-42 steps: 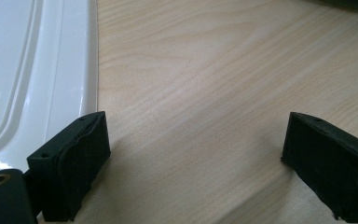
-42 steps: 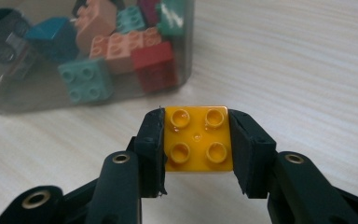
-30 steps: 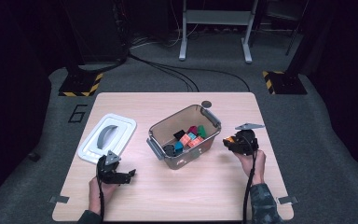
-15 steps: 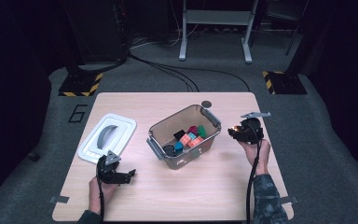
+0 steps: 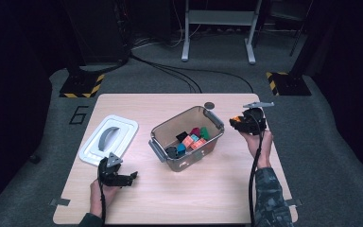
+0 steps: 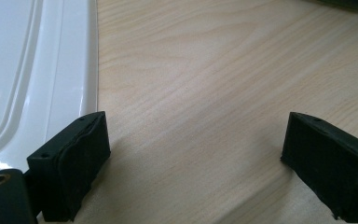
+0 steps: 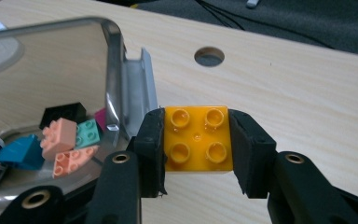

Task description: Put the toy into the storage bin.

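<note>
One square yellow four-stud plastic brick (image 7: 197,139) sits clamped between the right gripper's (image 7: 196,149) fingers, held above the table (image 5: 217,189) just beside the clear plastic bin (image 5: 157,135), not yet over it. Several coloured bricks (image 7: 70,142) already lie inside. Dropping this one in remains. The left gripper (image 6: 193,154) rests wide open, holding nothing, beside the white bin lid (image 6: 32,70).
</note>
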Demonstrator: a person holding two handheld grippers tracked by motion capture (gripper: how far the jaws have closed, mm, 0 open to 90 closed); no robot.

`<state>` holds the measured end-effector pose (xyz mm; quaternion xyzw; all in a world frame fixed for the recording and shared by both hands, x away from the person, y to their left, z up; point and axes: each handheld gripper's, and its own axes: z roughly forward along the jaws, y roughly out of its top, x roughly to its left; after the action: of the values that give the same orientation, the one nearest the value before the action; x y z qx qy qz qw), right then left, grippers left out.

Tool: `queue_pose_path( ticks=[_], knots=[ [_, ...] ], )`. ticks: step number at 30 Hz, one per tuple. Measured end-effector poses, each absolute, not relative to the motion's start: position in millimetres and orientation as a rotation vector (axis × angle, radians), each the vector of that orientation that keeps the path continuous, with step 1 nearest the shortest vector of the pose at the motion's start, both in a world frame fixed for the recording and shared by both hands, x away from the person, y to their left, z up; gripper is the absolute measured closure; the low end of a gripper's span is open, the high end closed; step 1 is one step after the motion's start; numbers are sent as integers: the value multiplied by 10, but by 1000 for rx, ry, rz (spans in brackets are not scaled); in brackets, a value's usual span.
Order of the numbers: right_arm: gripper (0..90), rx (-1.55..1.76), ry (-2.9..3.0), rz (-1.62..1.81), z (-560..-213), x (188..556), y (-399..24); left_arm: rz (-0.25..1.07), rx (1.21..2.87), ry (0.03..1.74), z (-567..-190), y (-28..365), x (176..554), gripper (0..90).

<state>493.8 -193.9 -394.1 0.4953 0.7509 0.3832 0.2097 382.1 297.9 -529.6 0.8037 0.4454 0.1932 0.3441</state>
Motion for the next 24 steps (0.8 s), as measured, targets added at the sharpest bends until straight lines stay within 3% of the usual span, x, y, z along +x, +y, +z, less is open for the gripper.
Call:
queue_pose_path(
  ticks=[11,24],
  knots=[
    [586,1235,2146,1096,-3671,4870,-1519,504,2083,1158,-5299,2977,3820,72],
    [584,1172,2306,1036,-3842,4789,-1180,504,2083,1158,-5298,2977,3820,73]
  ],
)
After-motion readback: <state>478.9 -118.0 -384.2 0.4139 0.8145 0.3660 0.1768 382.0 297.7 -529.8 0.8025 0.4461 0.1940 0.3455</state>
